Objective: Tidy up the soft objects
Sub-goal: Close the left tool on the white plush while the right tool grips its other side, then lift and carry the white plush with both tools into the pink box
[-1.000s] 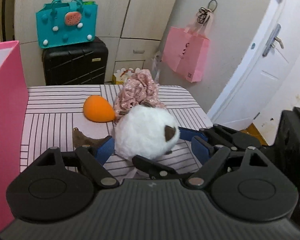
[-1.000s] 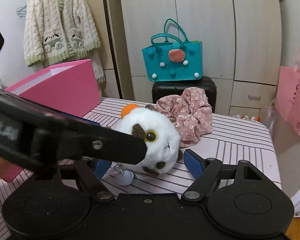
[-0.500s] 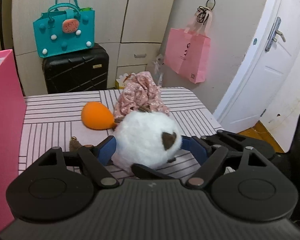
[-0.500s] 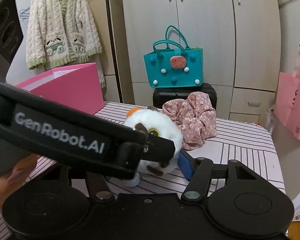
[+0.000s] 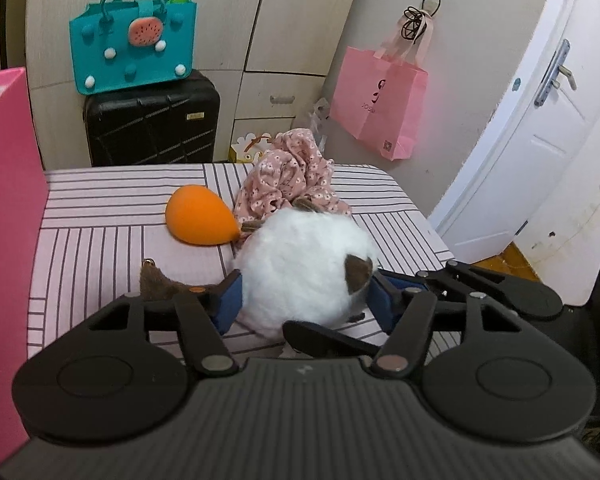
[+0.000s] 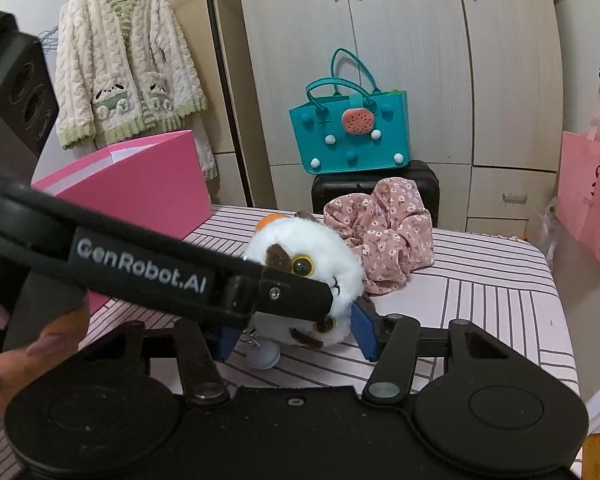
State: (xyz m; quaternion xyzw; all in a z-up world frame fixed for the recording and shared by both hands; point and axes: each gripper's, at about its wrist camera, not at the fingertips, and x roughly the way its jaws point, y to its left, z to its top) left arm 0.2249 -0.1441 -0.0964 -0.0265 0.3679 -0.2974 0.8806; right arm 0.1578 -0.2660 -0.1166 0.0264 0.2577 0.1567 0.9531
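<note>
Two hand-held grippers, left hand-held gripper (image 5: 304,300) and right hand-held gripper (image 6: 292,332), are closing on one round white plush toy (image 5: 300,268) on the striped pink surface (image 5: 112,240), blue pads touching fur. Opposed squeezing could squirt it sideways or snag its keyring.

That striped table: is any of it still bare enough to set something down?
Yes: the table's right side beyond the floral scrunchie, and the strip between the orange sponge and the pink box. The middle is crowded: both tools are closing around the white plush.
</note>
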